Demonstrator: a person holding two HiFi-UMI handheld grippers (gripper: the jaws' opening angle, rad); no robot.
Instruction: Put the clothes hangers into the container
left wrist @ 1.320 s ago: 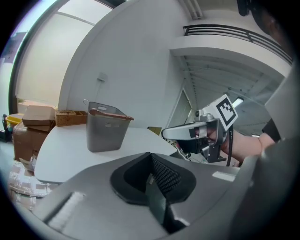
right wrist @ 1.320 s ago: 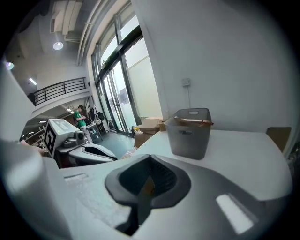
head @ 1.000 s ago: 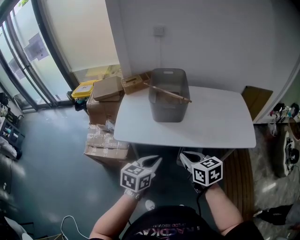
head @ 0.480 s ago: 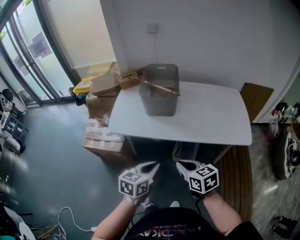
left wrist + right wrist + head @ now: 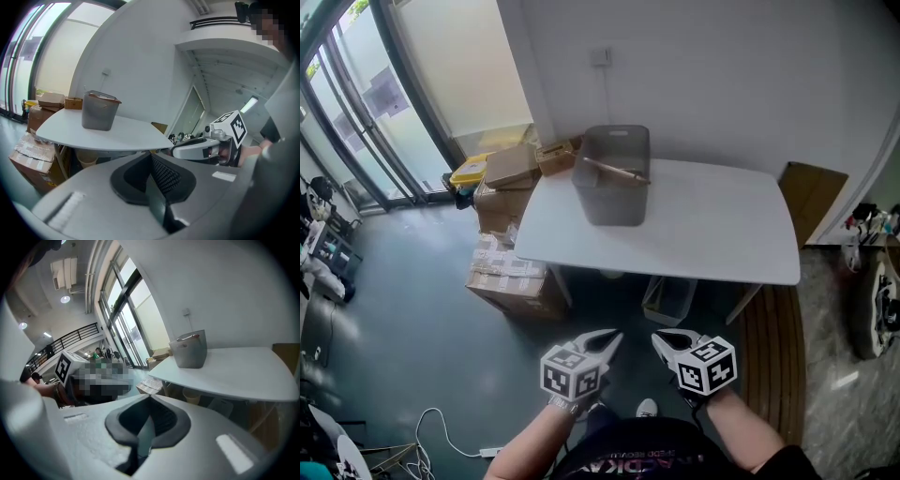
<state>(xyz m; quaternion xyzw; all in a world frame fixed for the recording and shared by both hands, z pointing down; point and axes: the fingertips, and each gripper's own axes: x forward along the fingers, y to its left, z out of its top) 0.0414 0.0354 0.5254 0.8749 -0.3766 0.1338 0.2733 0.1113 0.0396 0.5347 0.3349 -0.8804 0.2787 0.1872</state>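
I hold both claws low in front of me, well apart from the white tabletop (image 5: 703,225). The left claw (image 5: 602,339) is pressed together with nothing between its jaws, and the right claw (image 5: 666,341) is pinched together the same way, also empty. The grey container (image 5: 612,176) stands near the far left edge of the tabletop, and a wooden clothes hanger (image 5: 612,170) lies across its open top. Cardboard boxes (image 5: 514,167) are stacked on the floor to the tabletop's left
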